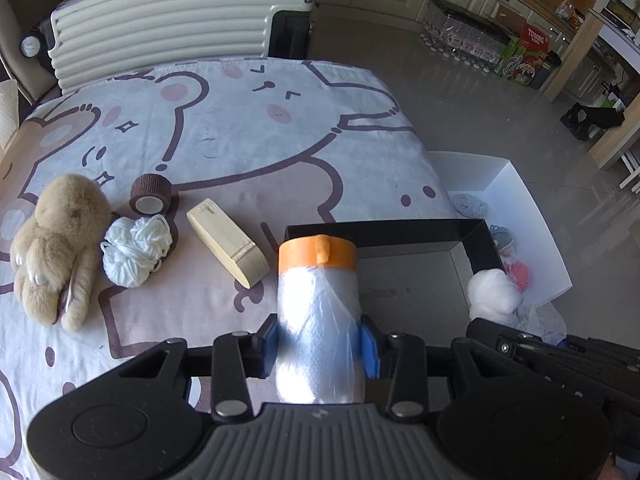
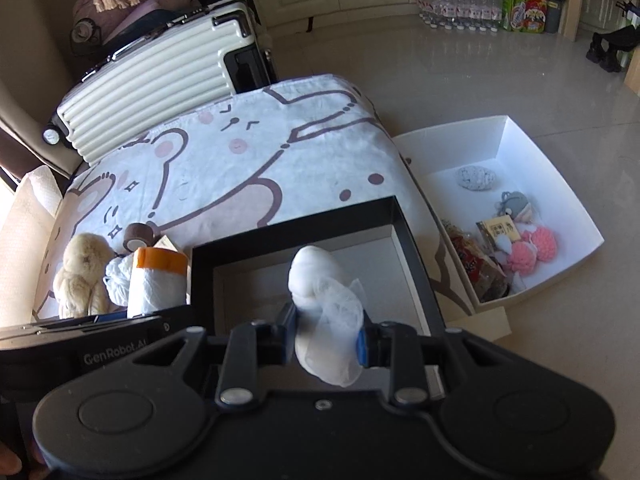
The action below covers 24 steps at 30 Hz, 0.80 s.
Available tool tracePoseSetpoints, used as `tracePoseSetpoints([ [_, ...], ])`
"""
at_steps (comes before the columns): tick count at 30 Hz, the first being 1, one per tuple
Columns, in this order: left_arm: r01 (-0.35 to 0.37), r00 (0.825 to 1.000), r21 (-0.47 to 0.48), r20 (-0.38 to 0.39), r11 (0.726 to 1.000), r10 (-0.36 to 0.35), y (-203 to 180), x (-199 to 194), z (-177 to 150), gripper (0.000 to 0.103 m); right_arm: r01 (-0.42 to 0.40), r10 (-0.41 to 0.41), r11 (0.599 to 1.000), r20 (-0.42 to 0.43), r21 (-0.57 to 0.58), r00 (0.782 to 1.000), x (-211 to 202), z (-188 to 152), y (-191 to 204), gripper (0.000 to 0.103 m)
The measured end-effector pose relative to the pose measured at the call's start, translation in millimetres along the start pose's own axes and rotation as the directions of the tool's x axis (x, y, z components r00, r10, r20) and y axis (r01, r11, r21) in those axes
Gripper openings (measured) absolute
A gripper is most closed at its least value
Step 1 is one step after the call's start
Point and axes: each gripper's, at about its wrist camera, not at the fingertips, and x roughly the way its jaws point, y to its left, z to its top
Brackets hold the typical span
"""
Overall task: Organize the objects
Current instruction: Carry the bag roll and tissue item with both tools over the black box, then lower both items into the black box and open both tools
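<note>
Lower both loads well inside the black box (image 2: 416, 264) before letting go (its floor looks bare). The left gripper (image 1: 320, 344) clamps the orange-capped plastic roll (image 1: 318, 320) at the box's near-left wall; the right gripper (image 2: 326, 340) pinches a white net-wrapped bundle (image 2: 324, 304) over the middle, both pitched steeply downward.

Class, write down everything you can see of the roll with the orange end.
The roll is a white cylinder of thin, crinkled plastic film, glossy in the light, capped by an orange band with a small tab at its far end. The left claw grips it, blue pads pressing both sides near its lower half. It points away from the camera, held in the air at the near left edge of the black box. Nothing else visibly touches it.
</note>
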Motion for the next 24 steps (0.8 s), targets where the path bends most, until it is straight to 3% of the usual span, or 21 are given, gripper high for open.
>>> tracePoseSetpoints([
  [16,-0.014,1.000,0.009,-0.008,1.000,0.014,-10.1,20.4,1.4,0.042,0.044,-0.043,0.999,-0.083,0.011,0.996,35.5,-2.3,-12.1,0.030],
  [24,0.049,0.998,-0.045,0.047,0.998,-0.047,-9.3,4.8,9.4,0.042,0.046,-0.044,0.999,-0.074,0.026,0.996,32.9,-1.0,-16.0,0.030],
])
